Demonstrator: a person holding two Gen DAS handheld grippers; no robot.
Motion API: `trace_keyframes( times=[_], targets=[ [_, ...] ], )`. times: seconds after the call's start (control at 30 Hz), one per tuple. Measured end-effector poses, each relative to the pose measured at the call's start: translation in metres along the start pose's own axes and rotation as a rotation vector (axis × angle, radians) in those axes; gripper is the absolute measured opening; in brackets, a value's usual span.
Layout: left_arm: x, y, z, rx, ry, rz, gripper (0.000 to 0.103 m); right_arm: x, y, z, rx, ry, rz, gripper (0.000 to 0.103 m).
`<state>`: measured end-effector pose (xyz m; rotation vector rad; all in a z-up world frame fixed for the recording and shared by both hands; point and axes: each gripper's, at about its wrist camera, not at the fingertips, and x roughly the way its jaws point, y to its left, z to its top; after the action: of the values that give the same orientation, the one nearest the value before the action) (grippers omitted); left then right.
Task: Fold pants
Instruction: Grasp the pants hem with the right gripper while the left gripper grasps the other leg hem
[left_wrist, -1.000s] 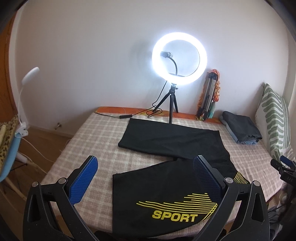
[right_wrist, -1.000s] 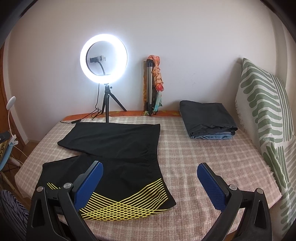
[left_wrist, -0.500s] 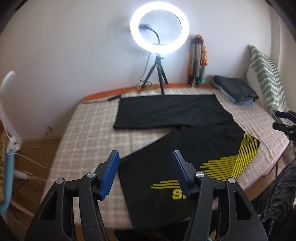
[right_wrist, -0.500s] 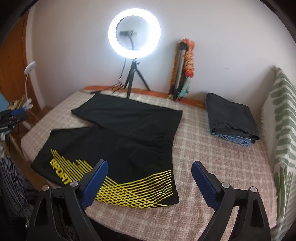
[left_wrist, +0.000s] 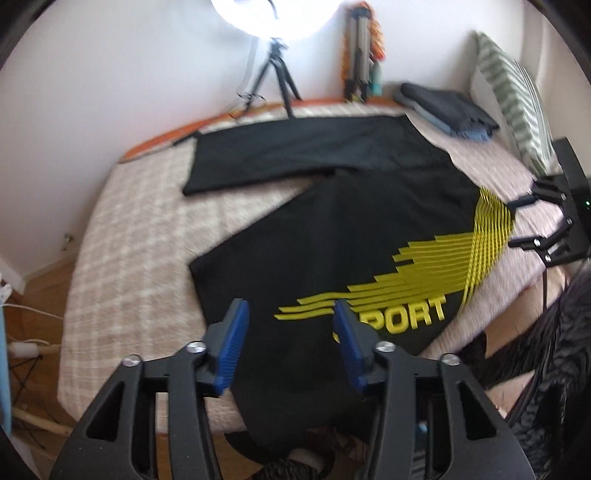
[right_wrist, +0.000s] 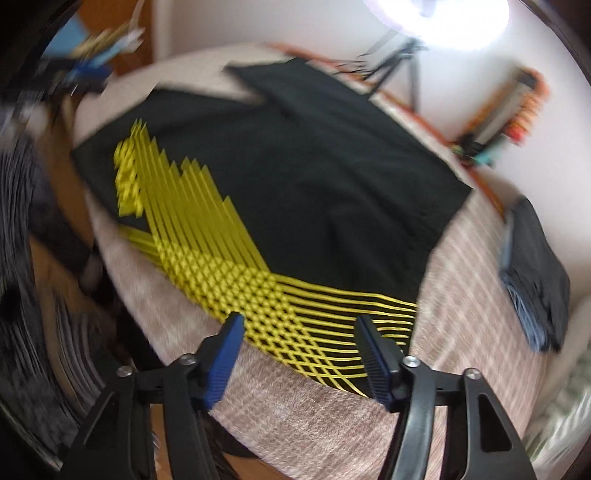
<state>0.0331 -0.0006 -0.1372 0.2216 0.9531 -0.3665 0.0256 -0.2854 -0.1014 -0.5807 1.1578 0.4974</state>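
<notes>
Black pants (left_wrist: 332, 221) with yellow stripes and the word SPORT lie spread flat on the checked bed, both legs apart. My left gripper (left_wrist: 290, 314) is open and empty, just above the near leg's hem by the SPORT print. My right gripper (right_wrist: 299, 325) is open and empty, just above the yellow-striped waist corner of the pants (right_wrist: 295, 184). The right gripper also shows at the right edge of the left wrist view (left_wrist: 535, 221). Both views are blurred.
A lit ring light on a tripod (left_wrist: 277, 74) stands at the bed's far edge by the wall. A folded dark clothes stack (left_wrist: 447, 110) lies at the far right, next to a green striped pillow (left_wrist: 513, 96). The bed's near edge (right_wrist: 295, 424) drops off below both grippers.
Both grippers have dropped and moved in close to the pants. The left jaws have narrowed since a second ago. The right gripper has swung left toward the striped waist.
</notes>
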Motion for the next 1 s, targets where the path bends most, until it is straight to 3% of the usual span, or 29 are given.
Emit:
trace_keyframes(
  times=[0.2, 0.3, 0.37, 0.43, 0.7, 0.87, 1.0],
  targets=[
    [0.018, -0.020, -0.012, 0.088, 0.064, -0.056, 0.038, 0.018, 0.026, -0.009, -0.205, 0.059, 0.025, 0.059],
    [0.023, -0.026, -0.016, 0.112, 0.089, -0.074, 0.038, 0.028, 0.030, -0.011, -0.245, 0.081, -0.002, 0.050],
    [0.027, -0.030, -0.018, 0.135, 0.102, -0.073, 0.038, 0.029, 0.027, -0.011, -0.235, 0.076, 0.012, 0.049],
    [0.028, -0.033, -0.021, 0.155, 0.111, -0.087, 0.039, 0.031, 0.024, -0.009, -0.222, 0.072, -0.007, 0.032],
    [0.028, -0.057, -0.035, 0.266, 0.125, -0.134, 0.050, 0.032, 0.011, 0.008, -0.159, 0.064, 0.013, 0.005],
    [0.043, -0.063, -0.042, 0.302, 0.145, -0.103, 0.051, 0.021, -0.003, 0.019, -0.086, 0.030, 0.020, 0.001],
    [0.049, -0.057, -0.040, 0.288, 0.136, -0.028, 0.051, 0.015, -0.015, 0.026, -0.032, 0.007, 0.031, 0.000]
  ],
)
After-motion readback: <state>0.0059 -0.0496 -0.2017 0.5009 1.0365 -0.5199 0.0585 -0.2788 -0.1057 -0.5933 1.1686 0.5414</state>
